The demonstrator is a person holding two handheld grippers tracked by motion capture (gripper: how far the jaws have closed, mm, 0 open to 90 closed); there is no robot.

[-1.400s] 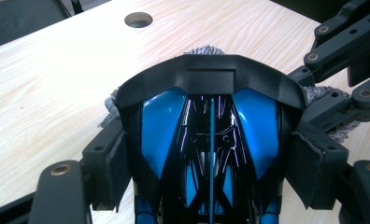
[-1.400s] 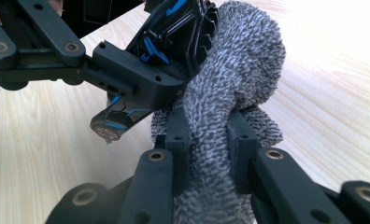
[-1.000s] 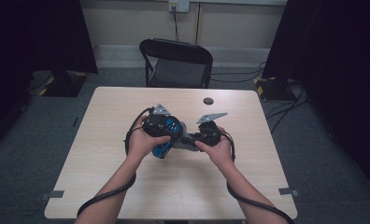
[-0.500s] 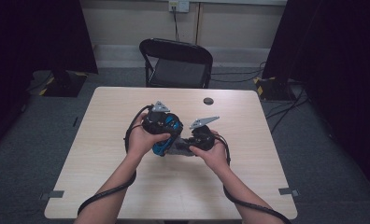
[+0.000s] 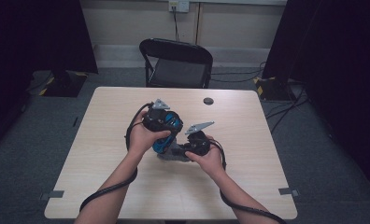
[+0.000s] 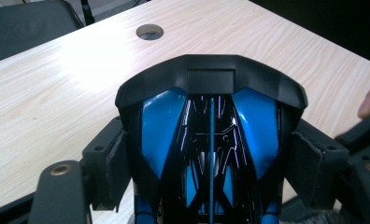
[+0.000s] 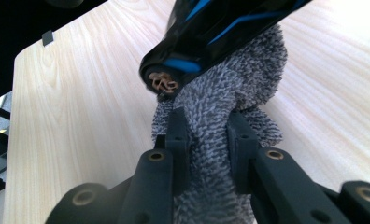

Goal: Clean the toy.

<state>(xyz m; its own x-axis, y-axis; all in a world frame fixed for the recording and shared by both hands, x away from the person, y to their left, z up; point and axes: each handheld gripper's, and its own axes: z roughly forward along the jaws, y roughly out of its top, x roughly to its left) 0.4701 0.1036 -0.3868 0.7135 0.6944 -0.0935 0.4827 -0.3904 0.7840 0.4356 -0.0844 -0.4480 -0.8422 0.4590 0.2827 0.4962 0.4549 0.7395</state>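
- My left gripper (image 6: 206,186) clamps its jaws on the black-and-blue shoe (image 6: 211,135), lifted above the middle of the bench (image 5: 103,154).
- My right gripper (image 7: 206,135) pinches the grey cloth (image 7: 230,102) between narrow jaws.
- Cloth touches the shoe's underside; its lower folds lie on the bench.
- A chair (image 5: 176,60) stands beyond the bench's far edge.

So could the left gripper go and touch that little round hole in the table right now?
Probably not as it stands. The left gripper is shut on the blue and black thing, which fills its jaws. The hole lies open with bare table around it, but the load would get there first.
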